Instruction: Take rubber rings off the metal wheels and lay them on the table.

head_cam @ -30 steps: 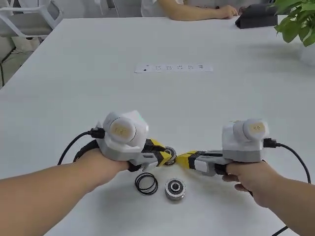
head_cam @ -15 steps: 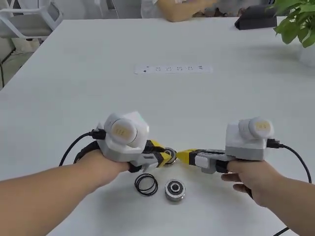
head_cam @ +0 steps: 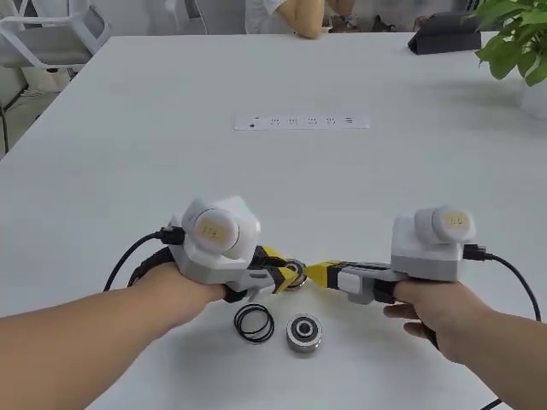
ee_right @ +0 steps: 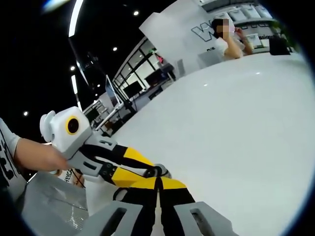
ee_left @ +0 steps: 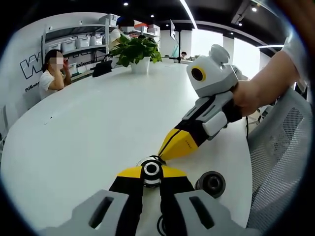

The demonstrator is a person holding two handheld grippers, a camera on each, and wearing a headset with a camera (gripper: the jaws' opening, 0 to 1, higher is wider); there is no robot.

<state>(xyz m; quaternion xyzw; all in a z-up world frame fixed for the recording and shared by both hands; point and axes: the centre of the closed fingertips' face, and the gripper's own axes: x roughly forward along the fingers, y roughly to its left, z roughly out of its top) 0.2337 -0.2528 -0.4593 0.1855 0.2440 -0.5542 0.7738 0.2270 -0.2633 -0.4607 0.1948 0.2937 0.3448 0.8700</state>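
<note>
left claw [head_cam: 291, 273] tight on one wheel [ee_left: 152, 169], right claw [head_cam: 313, 273] closed; second wheel [head_cam: 303, 330], two rings [head_cam: 254, 322]

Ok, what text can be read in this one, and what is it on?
"W": wall lettering, big dark letters on the white wall in the left gripper view; the rest is cut off.
Small print under it: too blurred to read.
"W": the start of the wall lettering again in the right gripper view; the rest is hidden.
Power strip on the table: markings too small to read.
</note>
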